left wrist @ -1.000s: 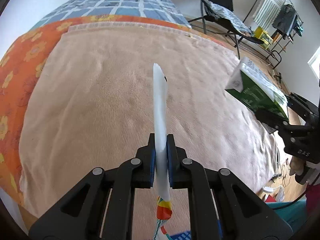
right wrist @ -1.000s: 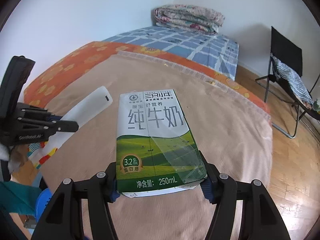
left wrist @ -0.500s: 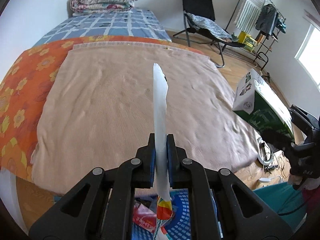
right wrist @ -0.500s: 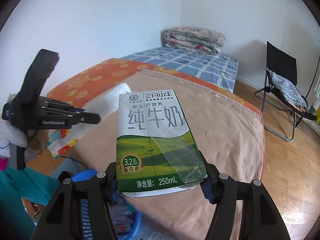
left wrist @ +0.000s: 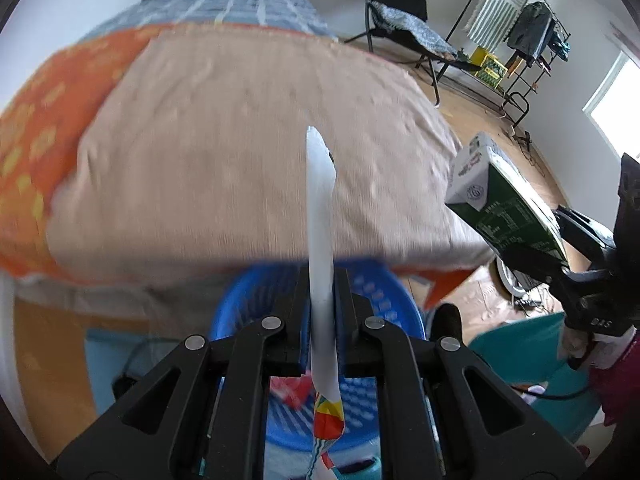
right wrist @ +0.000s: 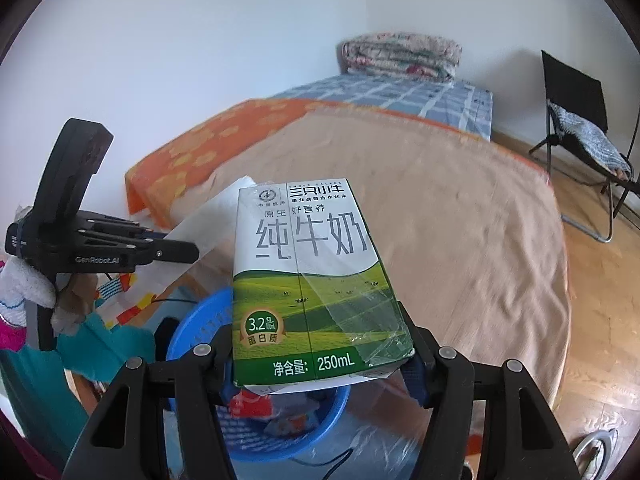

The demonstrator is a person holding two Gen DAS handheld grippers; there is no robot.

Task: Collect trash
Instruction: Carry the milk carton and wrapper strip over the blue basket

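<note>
A tan blanket (right wrist: 460, 216) covers the bed (right wrist: 224, 144); a basket (right wrist: 192, 320) stands on the floor (right wrist: 600, 280).

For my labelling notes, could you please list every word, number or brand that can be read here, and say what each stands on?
"三只小牛": top of the green-and-white milk carton.
"纯牛奶": carton front.
"原生 好营养": above that.
"3.2 g" and "蛋白质": round badge.
"净含量: 250mL": bottom edge.
"GenRobot.AI": side of the black left gripper.
Fine print on the carton's side and the white plastic wrapper: too small or blurred.

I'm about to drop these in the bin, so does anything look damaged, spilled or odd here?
No spill shows. The milk carton in the right gripper has a crumpled bottom edge with loose clear film peeling there. The flattened wrapper is clamped in the left gripper, above the blue basket.
</note>
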